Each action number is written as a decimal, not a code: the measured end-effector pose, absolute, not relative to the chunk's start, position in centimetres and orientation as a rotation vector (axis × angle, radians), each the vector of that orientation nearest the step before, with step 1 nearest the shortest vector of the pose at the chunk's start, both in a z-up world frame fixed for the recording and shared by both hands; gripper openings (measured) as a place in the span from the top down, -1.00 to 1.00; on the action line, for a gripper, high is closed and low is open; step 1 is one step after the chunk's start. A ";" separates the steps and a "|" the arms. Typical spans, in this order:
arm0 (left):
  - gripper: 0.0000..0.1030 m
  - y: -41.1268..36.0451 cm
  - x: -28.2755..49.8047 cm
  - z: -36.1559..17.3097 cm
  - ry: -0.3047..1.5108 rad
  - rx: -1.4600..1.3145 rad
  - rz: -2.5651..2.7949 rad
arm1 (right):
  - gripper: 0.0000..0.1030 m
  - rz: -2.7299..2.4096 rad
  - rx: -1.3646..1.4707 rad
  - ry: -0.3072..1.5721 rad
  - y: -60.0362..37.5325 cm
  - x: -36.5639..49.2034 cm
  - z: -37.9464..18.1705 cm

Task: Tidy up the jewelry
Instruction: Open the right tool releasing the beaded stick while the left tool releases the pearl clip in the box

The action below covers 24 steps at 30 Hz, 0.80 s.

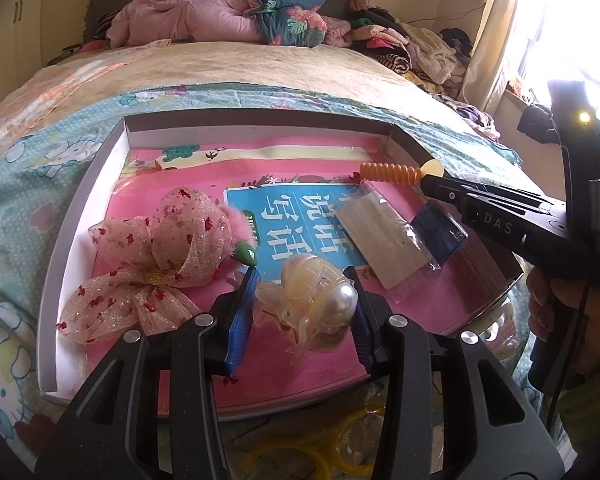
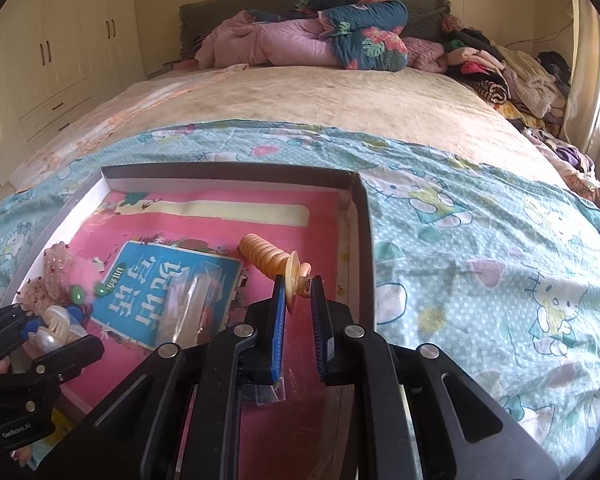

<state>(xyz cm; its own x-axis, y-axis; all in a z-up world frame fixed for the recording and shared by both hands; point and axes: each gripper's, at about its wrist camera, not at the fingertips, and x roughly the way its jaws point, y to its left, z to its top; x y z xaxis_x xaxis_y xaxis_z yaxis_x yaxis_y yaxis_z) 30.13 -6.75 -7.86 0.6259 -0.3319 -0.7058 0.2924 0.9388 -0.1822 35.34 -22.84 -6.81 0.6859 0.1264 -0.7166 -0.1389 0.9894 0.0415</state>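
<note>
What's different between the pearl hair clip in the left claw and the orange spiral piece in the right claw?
The pearl hair clip is a bulky, translucent cream cluster with a large pearl; the orange spiral piece is slim, ribbed and opaque orange. The clip fills the wide gap of the left claw; the spiral is pinched at one end only by the right claw, its body sticking out ahead. Both are held above the pink-lined box.
</note>
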 end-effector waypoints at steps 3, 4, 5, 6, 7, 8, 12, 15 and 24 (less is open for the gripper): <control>0.34 -6.8 30.2 -7.9 0.818 -0.050 -0.356 | 0.76 0.147 0.002 0.808 -23.1 35.3 -7.0; 0.34 -6.8 30.2 -7.9 0.818 -0.050 -0.357 | 0.75 0.147 0.010 0.810 -23.3 35.2 -7.0; 0.34 -6.8 30.2 -8.0 0.819 -0.048 -0.355 | 0.75 0.148 0.017 0.812 -23.4 35.2 -7.0; 0.34 -6.8 30.2 -8.0 0.818 -0.048 -0.356 | 0.75 0.147 0.023 0.811 -23.5 35.1 -7.0; 0.34 -6.8 30.2 -7.9 0.817 -0.048 -0.356 | 0.75 0.147 0.025 0.810 -23.6 35.1 -7.0; 0.34 -6.8 30.2 -7.9 0.817 -0.049 -0.354 | 0.75 0.147 0.027 0.809 -23.6 35.0 -6.9; 0.34 -6.7 30.3 -7.9 0.815 -0.050 -0.353 | 0.74 0.149 0.041 0.808 -23.9 34.7 -6.8; 0.34 -6.7 30.3 -7.9 0.813 -0.050 -0.352 | 0.61 0.150 0.050 0.800 -24.2 34.3 -6.6; 0.23 -6.2 29.9 -7.6 0.804 -0.064 -0.348 | 0.34 0.149 0.040 0.769 -24.5 32.4 -5.8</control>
